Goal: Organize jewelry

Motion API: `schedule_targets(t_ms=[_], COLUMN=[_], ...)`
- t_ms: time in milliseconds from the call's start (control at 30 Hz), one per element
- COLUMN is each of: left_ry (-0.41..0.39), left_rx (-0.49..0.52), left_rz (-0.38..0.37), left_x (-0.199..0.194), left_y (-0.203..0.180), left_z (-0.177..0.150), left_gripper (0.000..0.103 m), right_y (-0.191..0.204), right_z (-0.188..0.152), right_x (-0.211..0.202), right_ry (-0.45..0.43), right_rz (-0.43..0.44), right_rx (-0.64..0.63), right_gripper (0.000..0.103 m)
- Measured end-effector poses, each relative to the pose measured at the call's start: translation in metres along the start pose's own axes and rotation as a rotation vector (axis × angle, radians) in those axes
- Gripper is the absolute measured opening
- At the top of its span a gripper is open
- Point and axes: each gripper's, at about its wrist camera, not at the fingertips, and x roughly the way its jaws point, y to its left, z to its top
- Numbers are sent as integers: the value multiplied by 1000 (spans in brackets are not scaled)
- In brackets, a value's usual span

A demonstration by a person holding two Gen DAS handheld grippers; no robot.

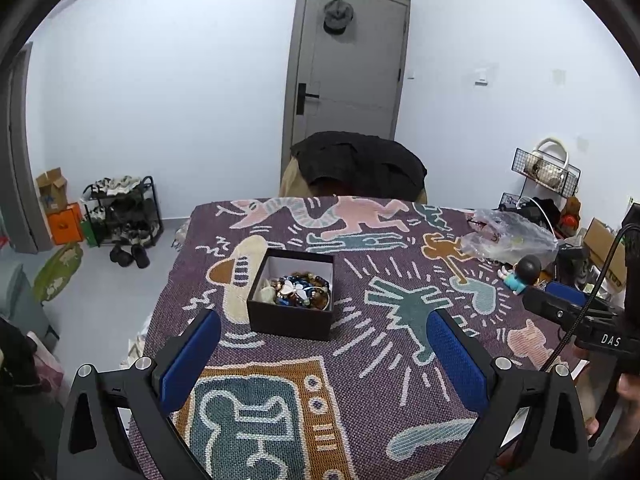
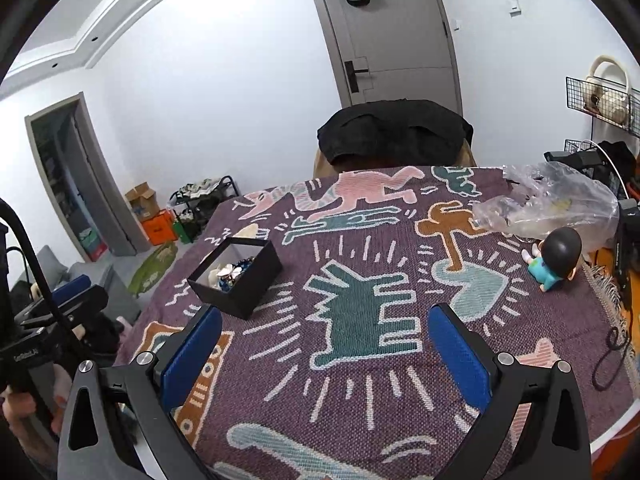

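A: How are the two grippers held?

B: The left gripper (image 1: 323, 354) hangs above the near part of the table, its blue-padded fingers (image 1: 191, 356) spread wide with nothing between them. The right gripper (image 2: 325, 354) is just as wide apart and empty, over the middle of the purple woven cloth with cartoon figures (image 2: 360, 240). Neither touches anything. From the right wrist view the left tool shows at the far left, with the person's hand (image 2: 24, 404) around its handle.

A: And the jewelry?

B: It sits in a small black square cardboard box with no lid (image 1: 291, 294), standing upright on the cloth, ahead of the left gripper and off to the left of the right one. Inside lies a tangled heap of beaded bracelets, blue, brown and white (image 1: 298, 289), filling the lower part against the pale lining. Single pieces are too small to tell apart.
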Motion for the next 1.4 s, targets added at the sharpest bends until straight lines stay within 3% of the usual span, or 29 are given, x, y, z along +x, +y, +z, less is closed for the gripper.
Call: schedule_targets(t_ms=[1400], left_ry=[6], left_rx=[6], left_rz=[-7], left_x=[0], left_y=[-4], left_z=[-1], left_gripper=[103], right_y=[-3], right_z=[1], right_x=[0], right_ry=[-1], right_rz=[-2], right_rx=[10], right_gripper=[103])
